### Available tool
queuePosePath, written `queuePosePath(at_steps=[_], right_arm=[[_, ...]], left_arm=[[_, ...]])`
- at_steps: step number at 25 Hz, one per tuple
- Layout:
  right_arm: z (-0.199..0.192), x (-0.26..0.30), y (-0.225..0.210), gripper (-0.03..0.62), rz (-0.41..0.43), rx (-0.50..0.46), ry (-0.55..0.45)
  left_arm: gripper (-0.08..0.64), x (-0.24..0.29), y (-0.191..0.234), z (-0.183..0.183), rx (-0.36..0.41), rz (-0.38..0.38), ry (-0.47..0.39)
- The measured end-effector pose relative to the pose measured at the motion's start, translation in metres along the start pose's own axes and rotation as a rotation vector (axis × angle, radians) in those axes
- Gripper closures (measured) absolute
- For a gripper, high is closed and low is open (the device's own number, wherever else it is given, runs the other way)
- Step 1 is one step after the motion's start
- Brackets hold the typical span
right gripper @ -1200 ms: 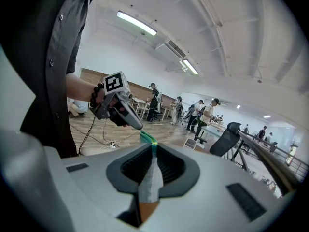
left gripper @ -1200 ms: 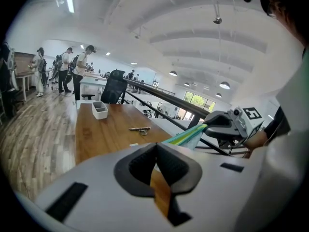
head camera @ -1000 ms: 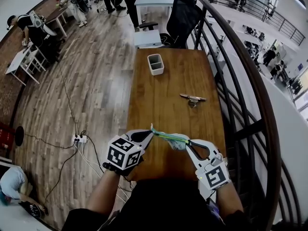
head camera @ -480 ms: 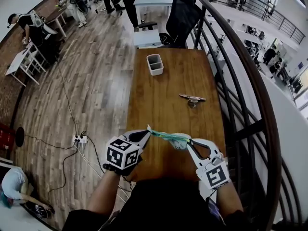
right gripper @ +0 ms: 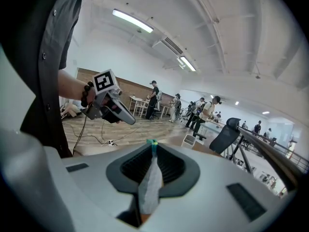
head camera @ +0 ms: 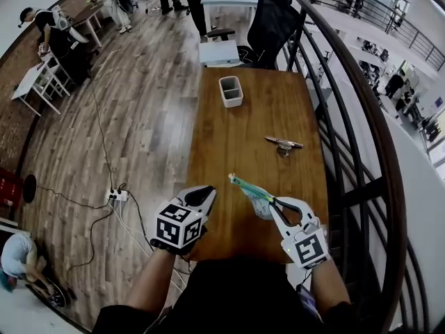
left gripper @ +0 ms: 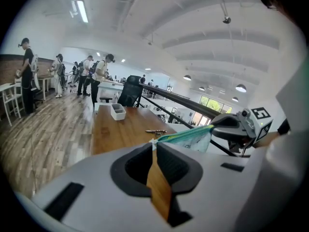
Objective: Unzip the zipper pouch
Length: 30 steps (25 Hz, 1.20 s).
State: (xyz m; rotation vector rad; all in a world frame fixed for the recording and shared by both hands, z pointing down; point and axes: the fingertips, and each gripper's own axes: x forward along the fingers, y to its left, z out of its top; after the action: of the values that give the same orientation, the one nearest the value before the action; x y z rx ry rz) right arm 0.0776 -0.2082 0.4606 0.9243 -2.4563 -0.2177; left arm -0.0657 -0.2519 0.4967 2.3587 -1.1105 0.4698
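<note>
The right gripper (head camera: 270, 202) clamps one end of the pale fabric zipper pouch (head camera: 249, 189) with the teal zip, whose other end has just slipped free of the left gripper (head camera: 210, 191), clenched on nothing, and pokes up just beside its fingertips, so a fresh grip looks needed.

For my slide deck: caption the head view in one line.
Head view: right gripper clamps the zipper pouch over the wooden table; the shut left gripper sits apart from it.
</note>
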Motion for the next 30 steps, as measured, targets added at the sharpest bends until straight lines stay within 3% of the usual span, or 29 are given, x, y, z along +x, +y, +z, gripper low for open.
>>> queuePosePath(at_steps=[9,18,20,22,25,30], right_arm=[[-0.025,0.035,-0.01,0.557,-0.025,-0.013,0.094],[-0.039,0.059,-0.035,0.548,-0.159,-0.14,0.172],[-0.036,0.06,-0.038,0.537,-0.157,-0.105,0.153],[-0.035,0.062,-0.036,0.482,-0.127,-0.024,0.127],[-0.035,0.062,-0.029,0.482,-0.09,0.08,0.099],[-0.036,0.048,-0.024,0.486,-0.097,0.112,0.087]], left_arm=[[0.541,-0.043,0.027,-0.029,-0.114,0.085,-0.002],[0.541,-0.064,0.038,-0.044,-0.19,0.14,-0.018],[0.541,-0.065,0.039,-0.047,-0.197,0.145,-0.017],[0.541,-0.065,0.039,-0.05,-0.202,0.144,-0.017],[0.541,-0.064,0.039,-0.055,-0.207,0.135,-0.015],[0.541,-0.06,0.034,-0.053,-0.199,0.114,-0.028]])
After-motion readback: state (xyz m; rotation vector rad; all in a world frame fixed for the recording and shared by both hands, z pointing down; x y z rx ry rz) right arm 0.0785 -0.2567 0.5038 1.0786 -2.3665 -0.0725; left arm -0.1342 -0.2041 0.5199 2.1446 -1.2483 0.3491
